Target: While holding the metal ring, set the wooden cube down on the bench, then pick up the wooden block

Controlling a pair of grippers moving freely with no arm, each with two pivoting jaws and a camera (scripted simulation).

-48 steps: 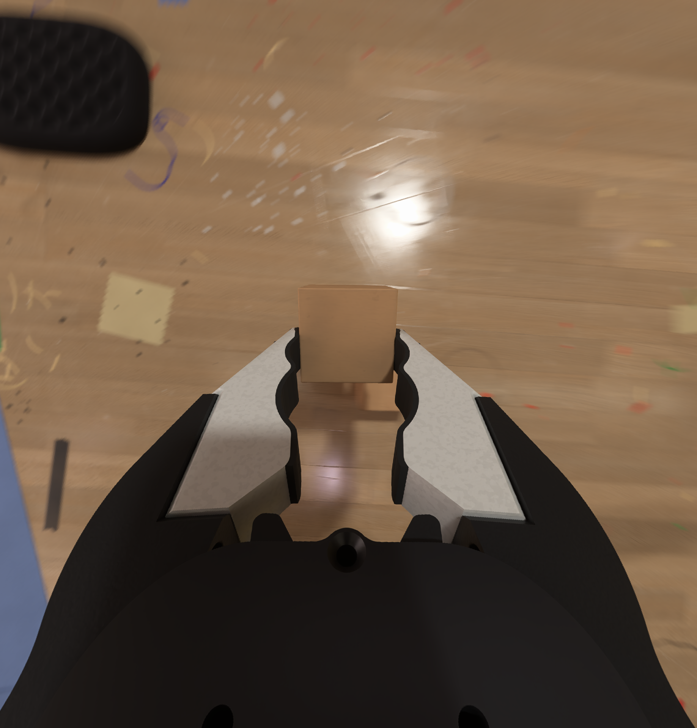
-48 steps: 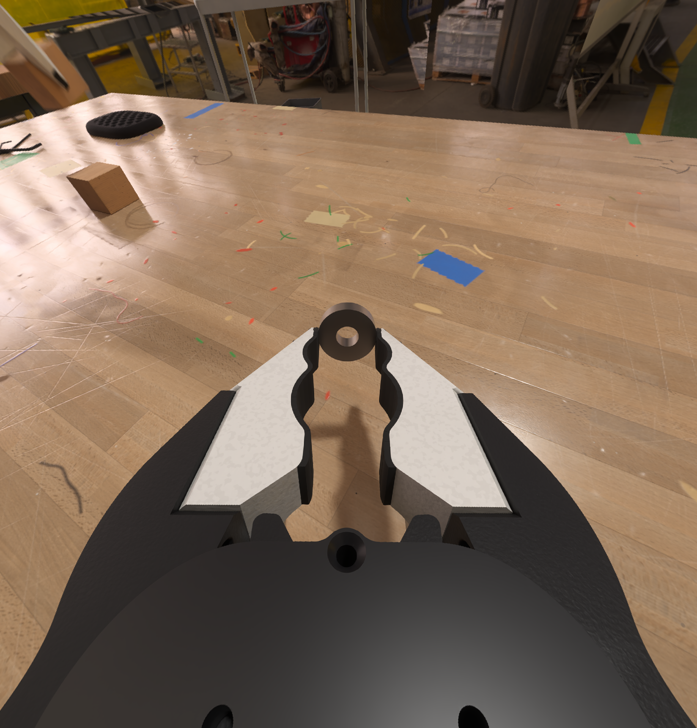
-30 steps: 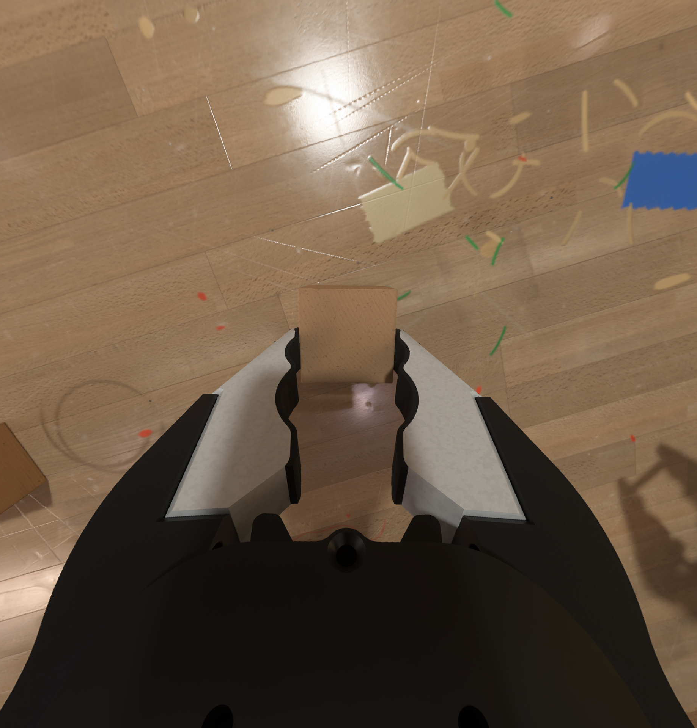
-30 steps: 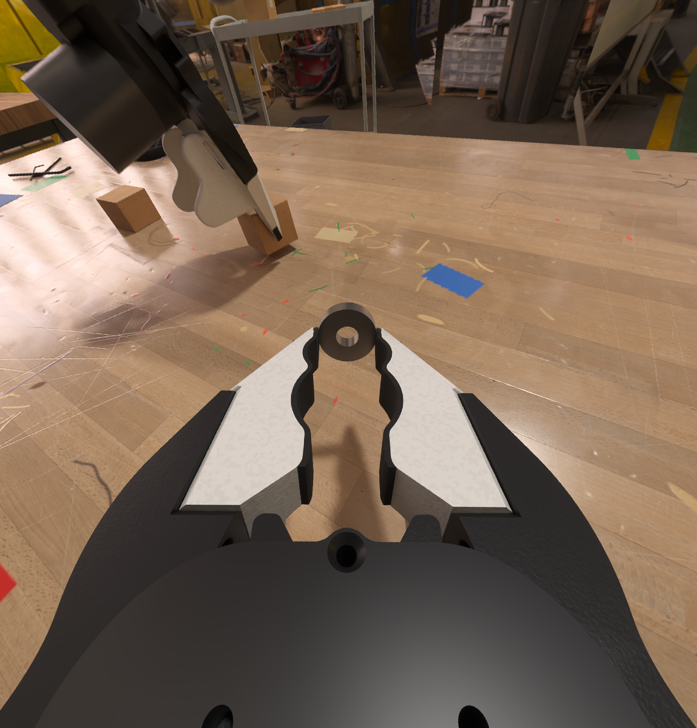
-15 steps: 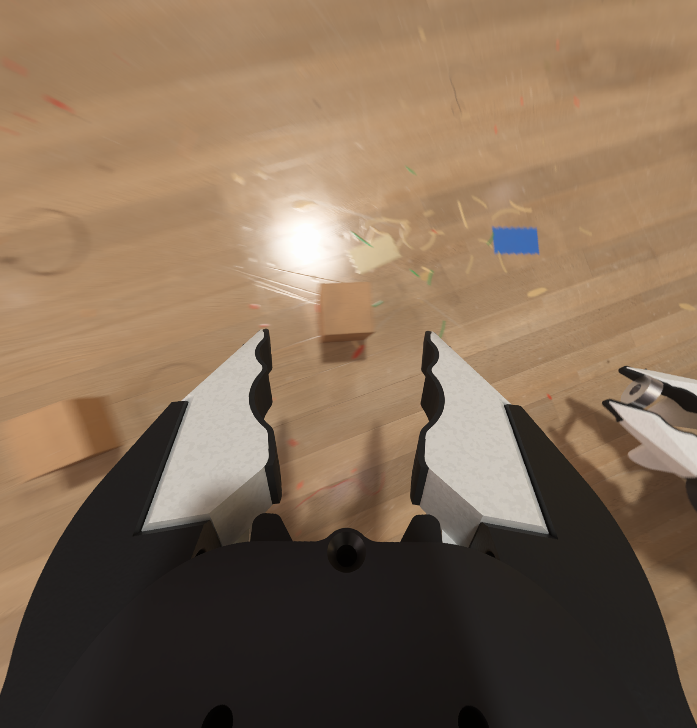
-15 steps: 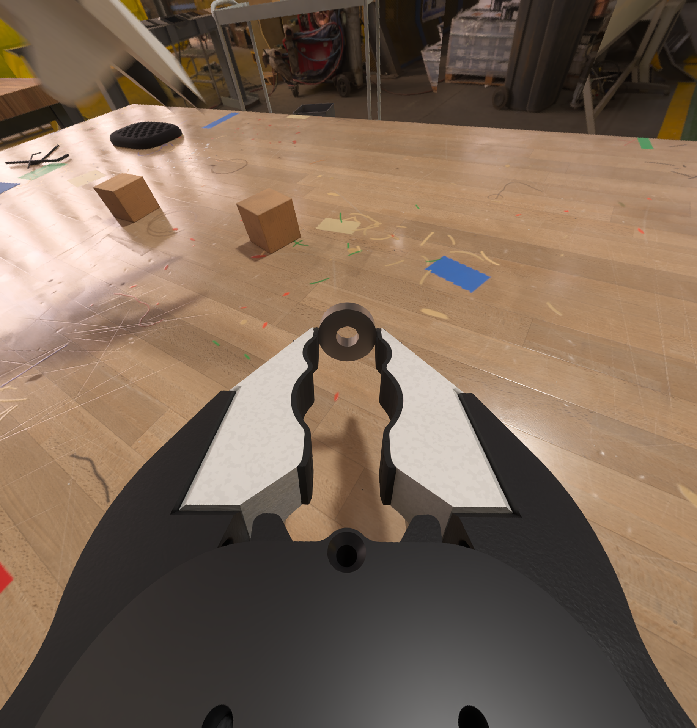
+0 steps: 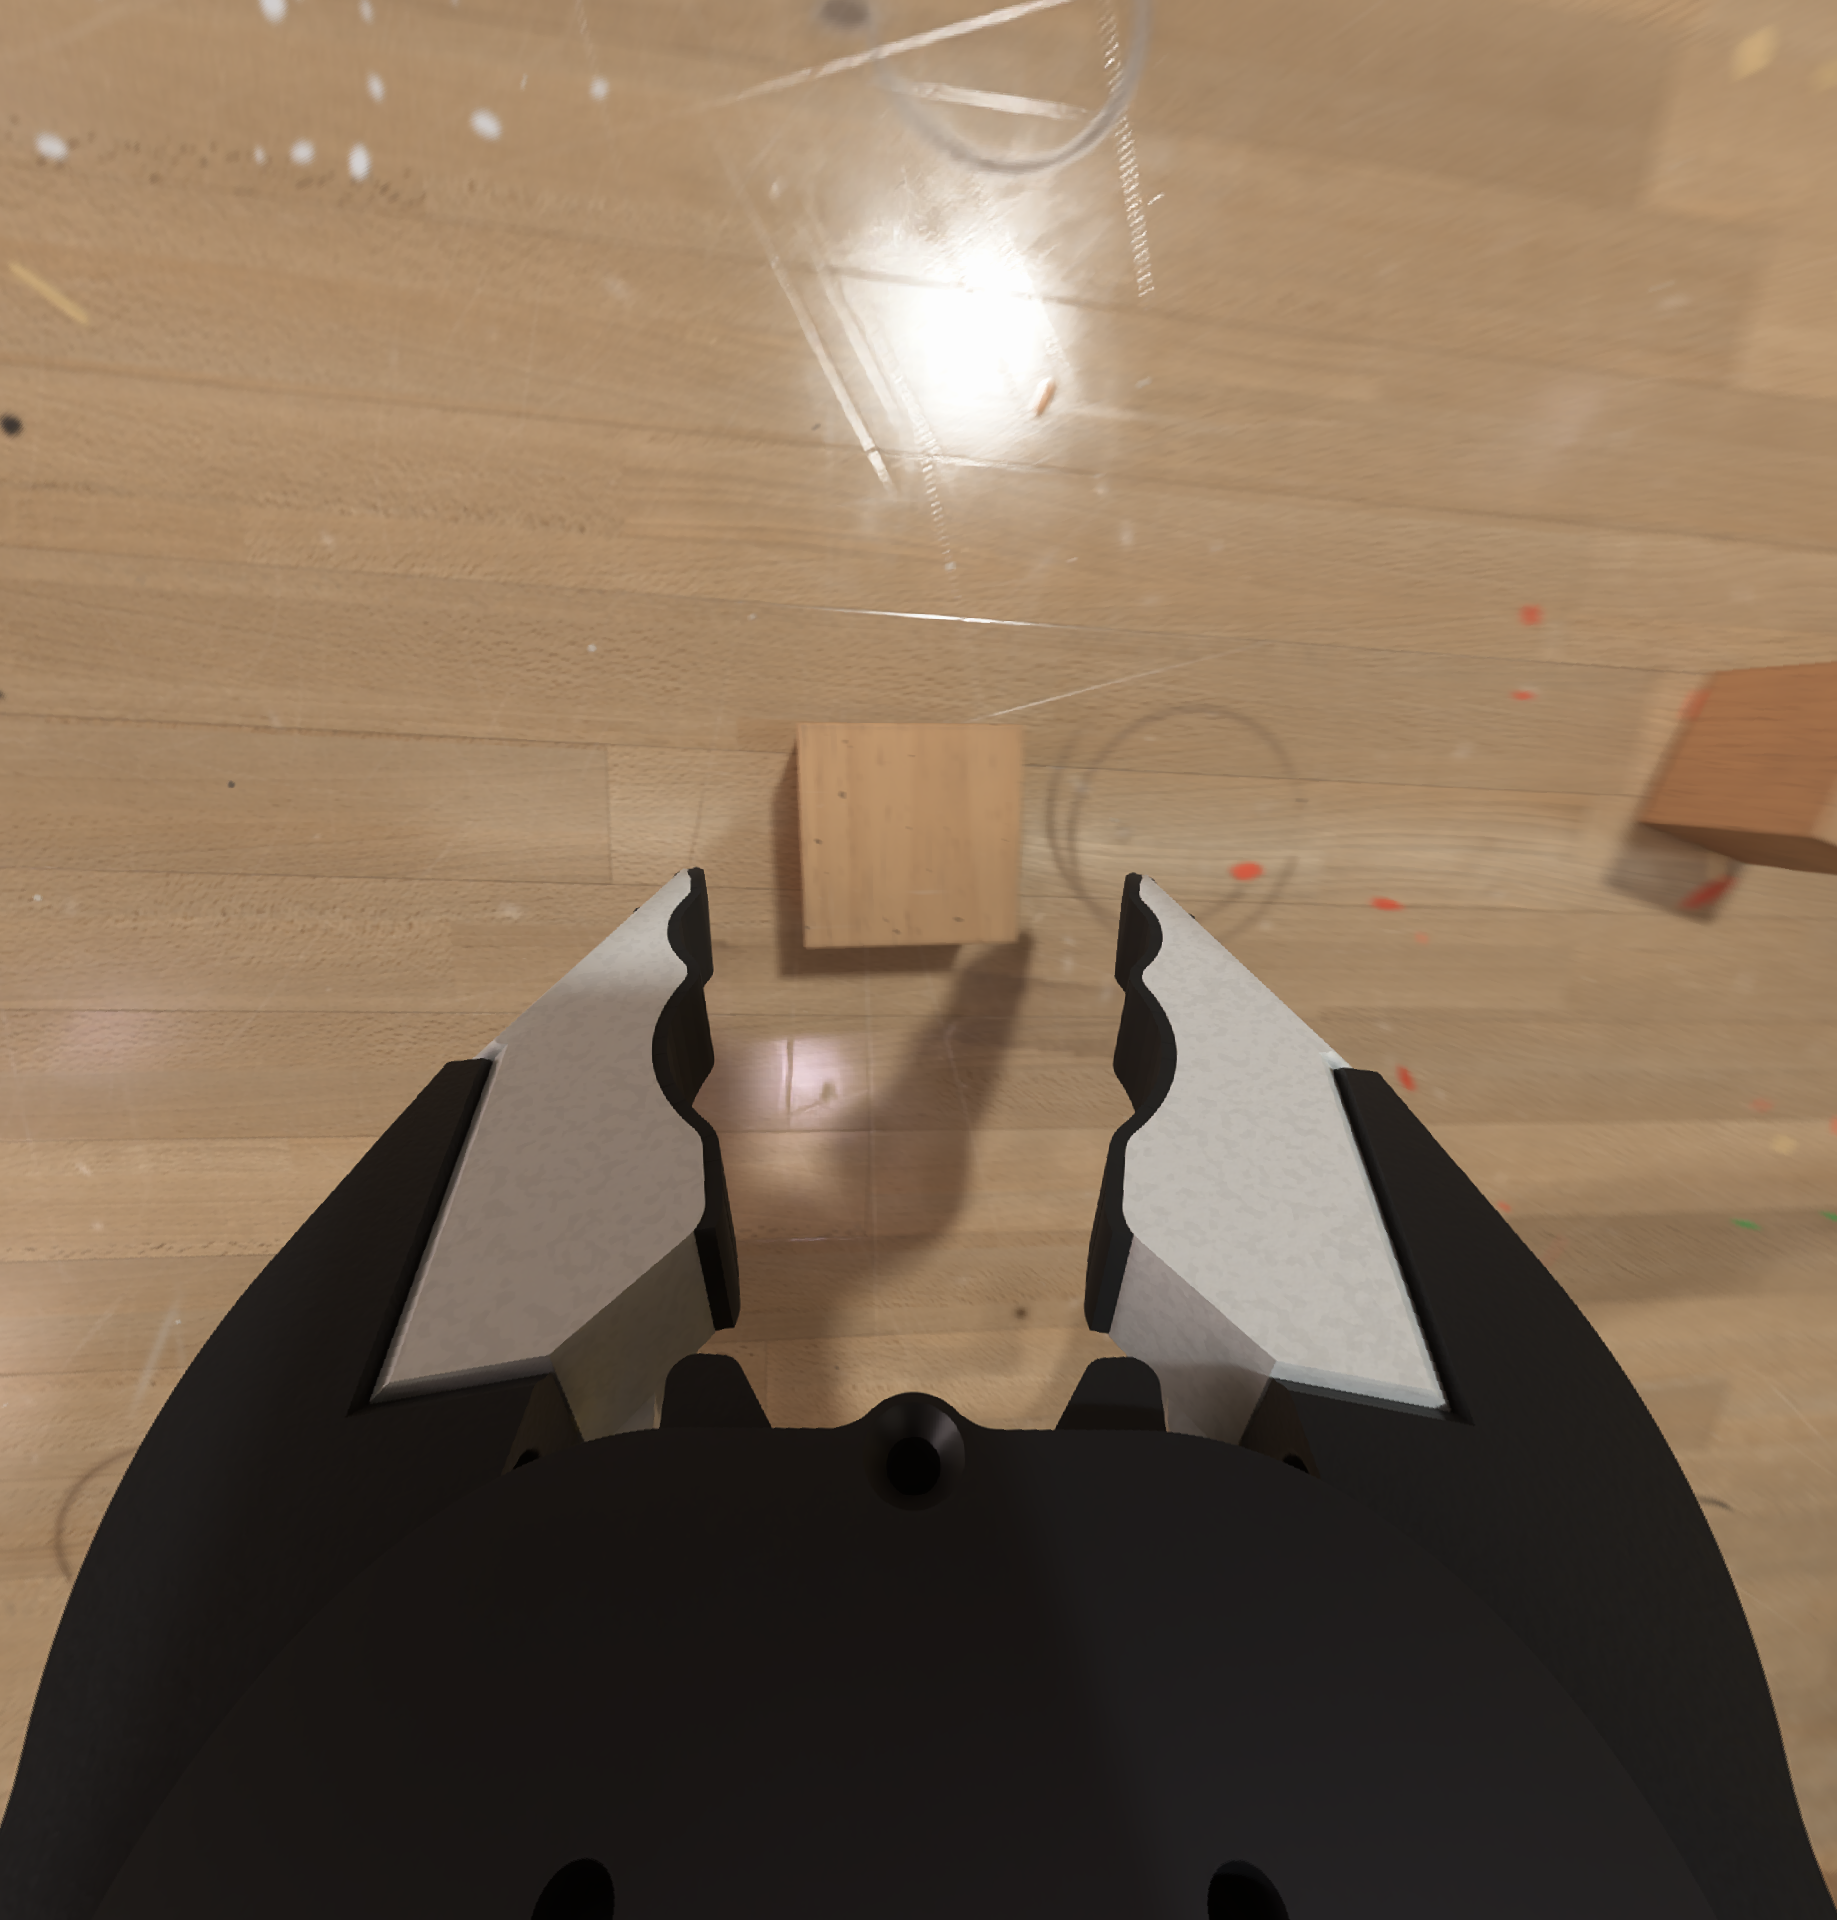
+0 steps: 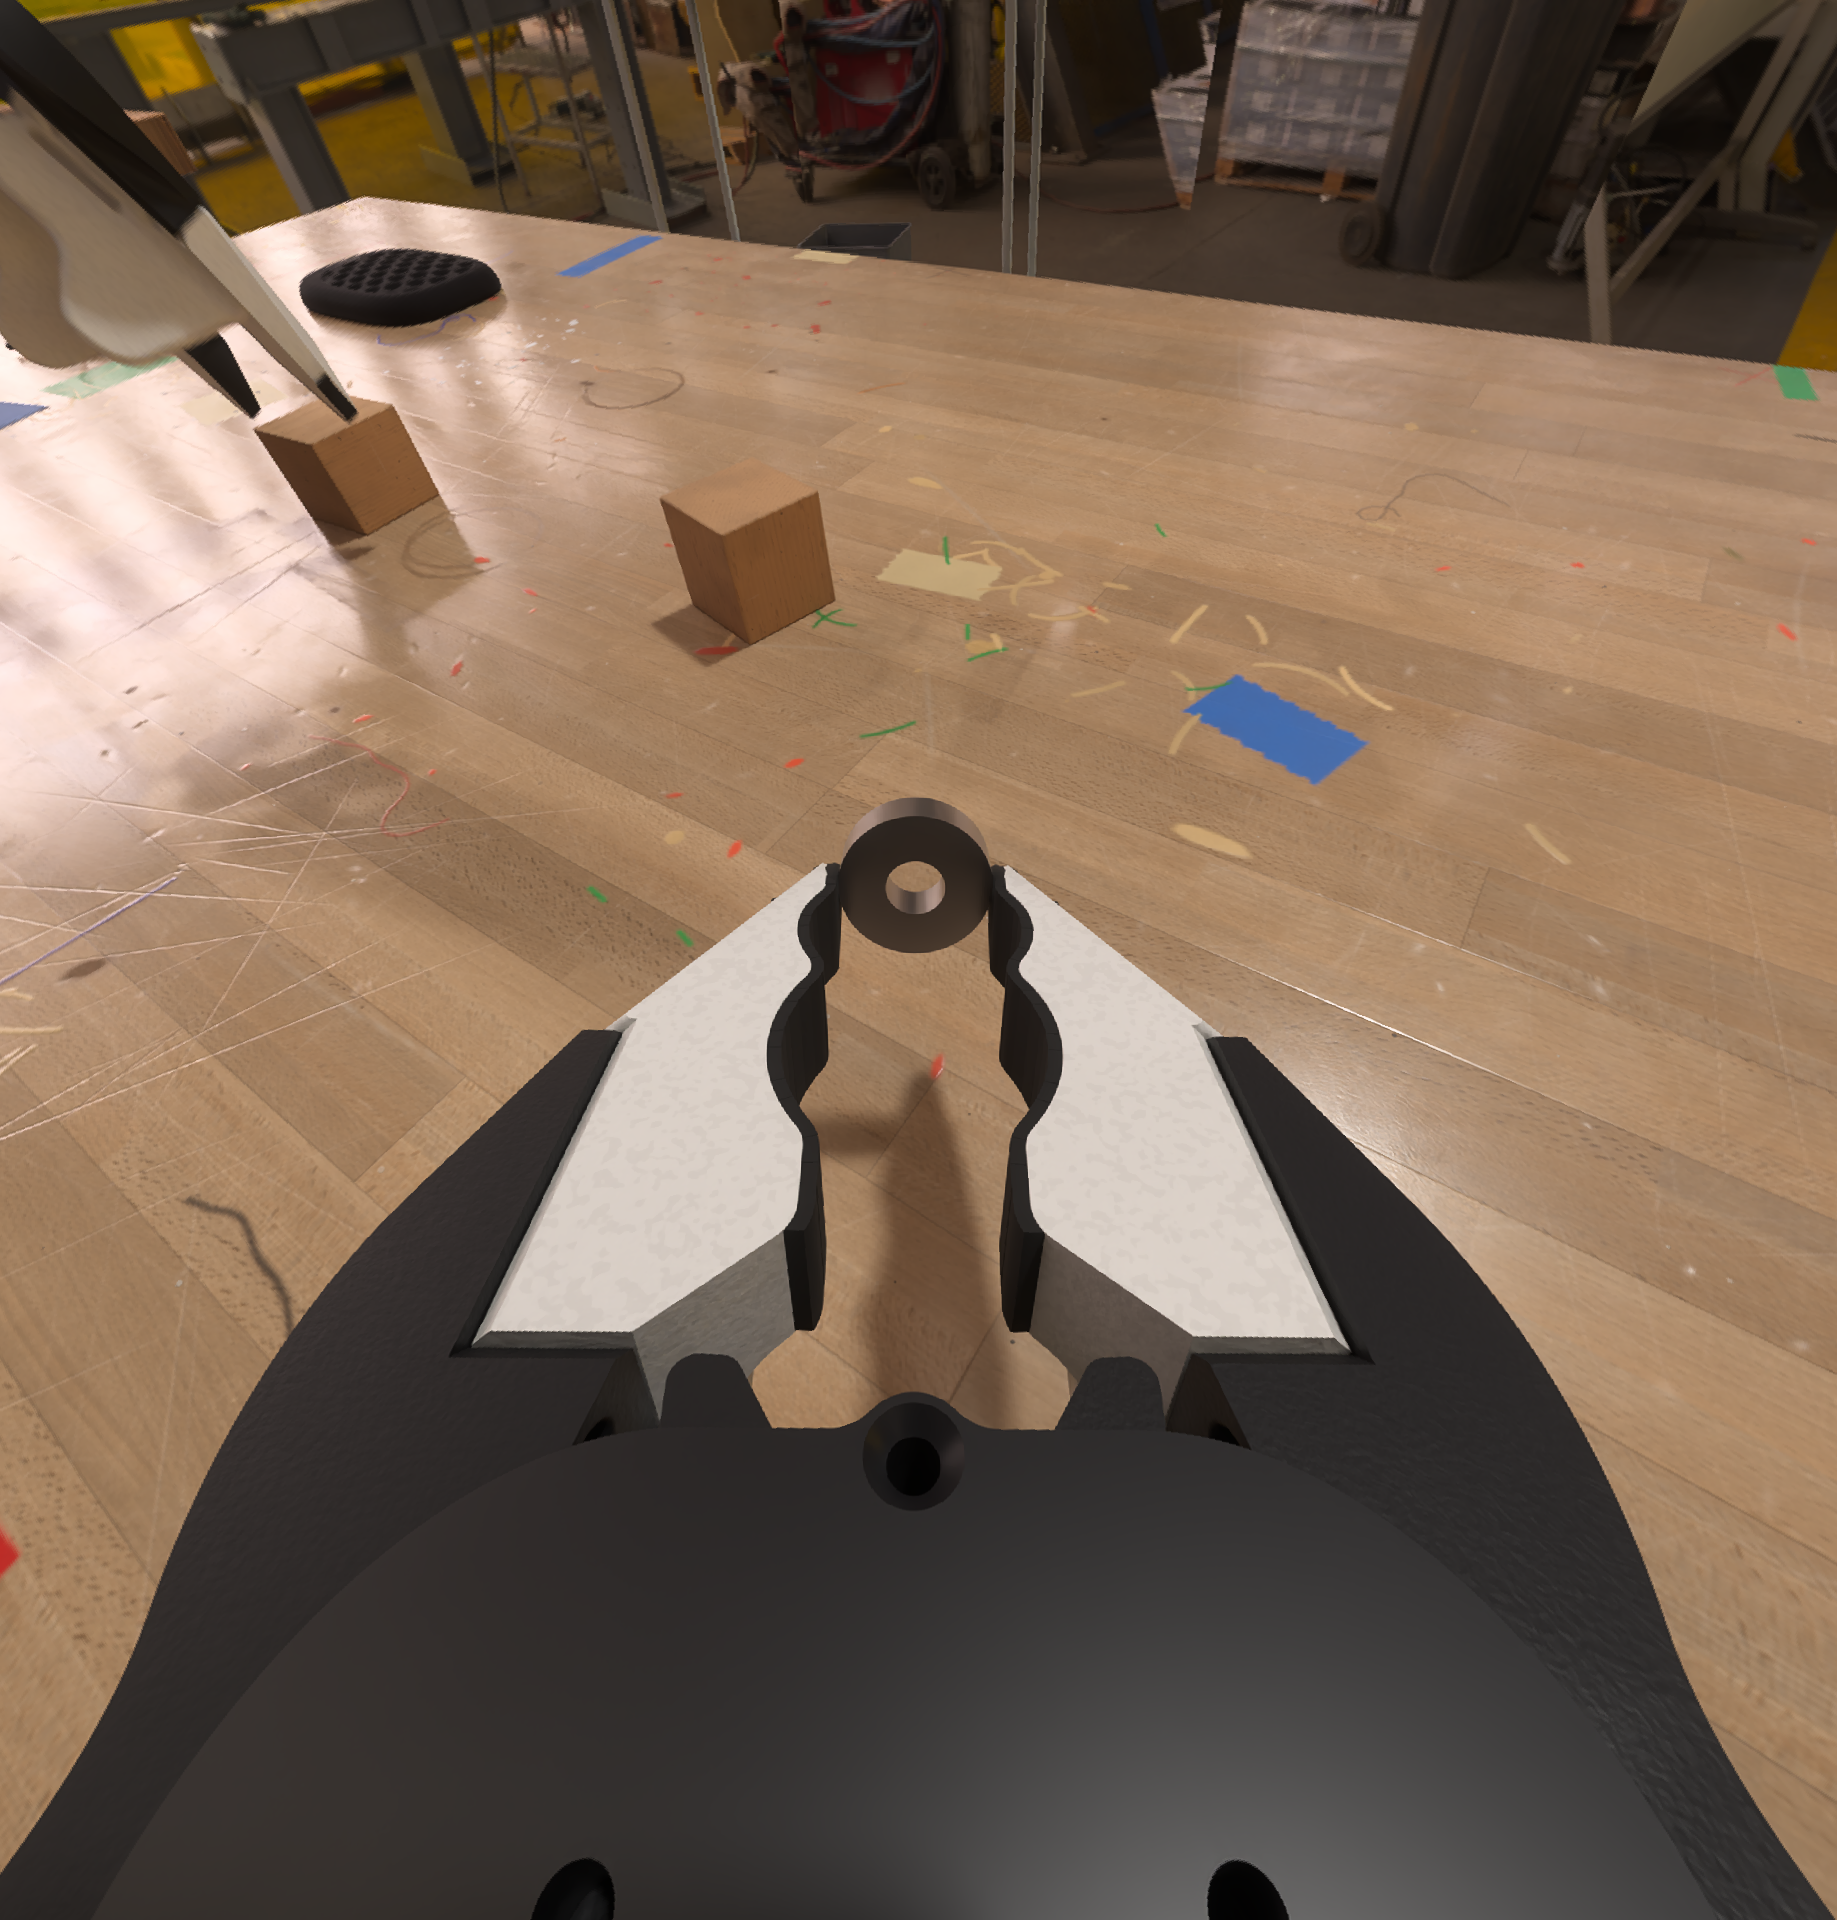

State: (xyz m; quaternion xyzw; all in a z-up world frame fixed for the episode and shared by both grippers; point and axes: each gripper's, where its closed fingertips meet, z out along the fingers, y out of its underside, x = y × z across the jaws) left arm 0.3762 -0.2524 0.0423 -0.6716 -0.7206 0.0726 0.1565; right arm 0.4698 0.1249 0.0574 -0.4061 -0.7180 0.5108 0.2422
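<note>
My left gripper [image 7: 912,881] is open and empty, pointing down at the bench, with the wooden block [image 7: 909,836] lying flat just below and between its fingertips. The wooden cube [image 7: 1766,774] stands free on the bench at the right edge of that view. In the right wrist view the left gripper [image 8: 288,400] hovers with its tips right at the top of the block [image 8: 348,468], and the cube [image 8: 753,561] stands to the right of it. My right gripper [image 8: 912,878] is shut on the dark metal ring [image 8: 867,899], held above the bench.
A black perforated pad [image 8: 400,283] lies at the far left of the wooden bench [image 8: 1309,1039]. A blue tape patch [image 8: 1275,727] and a pale tape patch [image 8: 935,574] lie flat right of the cube. The bench's far edge borders a workshop floor.
The left gripper let go of the cube, then moved left and came down over the block, still open. The right gripper kept the ring and barely moved.
</note>
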